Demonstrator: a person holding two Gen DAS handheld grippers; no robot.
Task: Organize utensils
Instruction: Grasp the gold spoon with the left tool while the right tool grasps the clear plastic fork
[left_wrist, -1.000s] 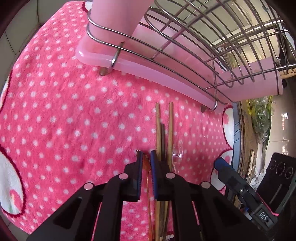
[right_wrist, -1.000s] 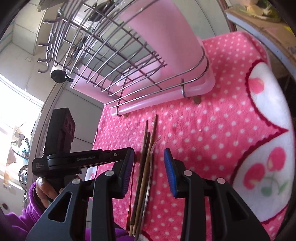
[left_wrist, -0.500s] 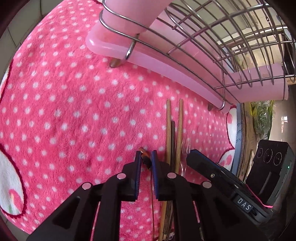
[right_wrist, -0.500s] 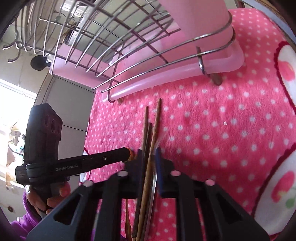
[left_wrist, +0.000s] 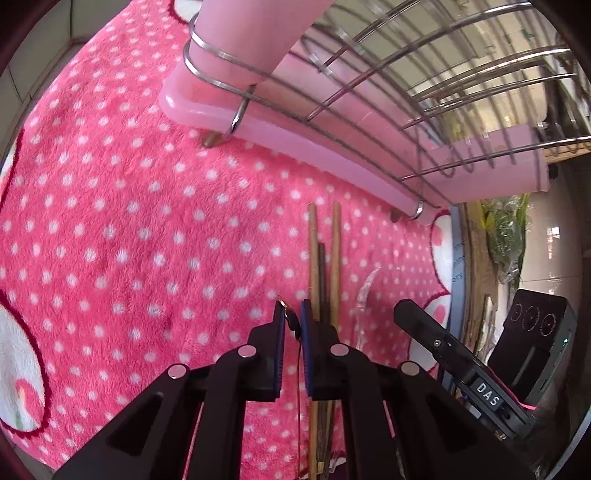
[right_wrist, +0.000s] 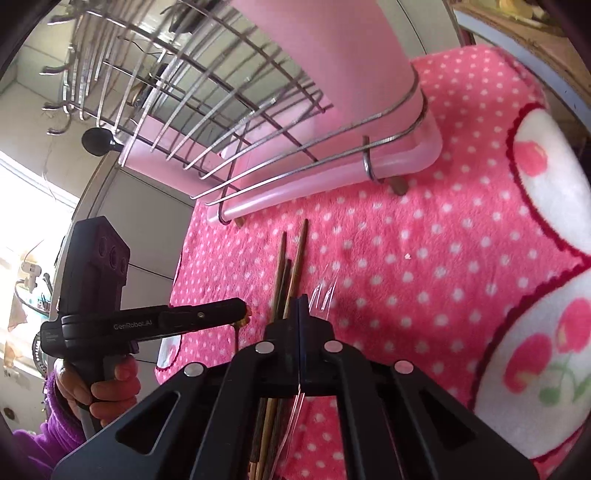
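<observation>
Left hand-held gripper (left_wrist: 290, 318): jaws closing on a thin brown-handled utensil (left_wrist: 293, 325) pinched between the pads. Right hand-held gripper (right_wrist: 298, 301): clenched on a clear plastic utensil (right_wrist: 325, 295). Wooden chopsticks (left_wrist: 325, 258) lie on the pink dotted cloth (left_wrist: 129, 221), near the worktop's right edge, before the wire dish rack (left_wrist: 406, 92).

"DAS" on right hand-held gripper (left_wrist: 406, 314); "GenRobot.AI" on left hand-held gripper (right_wrist: 242, 308).

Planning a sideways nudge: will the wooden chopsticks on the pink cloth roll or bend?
The chopsticks look like thin, rigid wood, so probably no bending. The fluffy cloth likely damps rolling. Lying loose, side by side, they may separate rather than shift together.
</observation>
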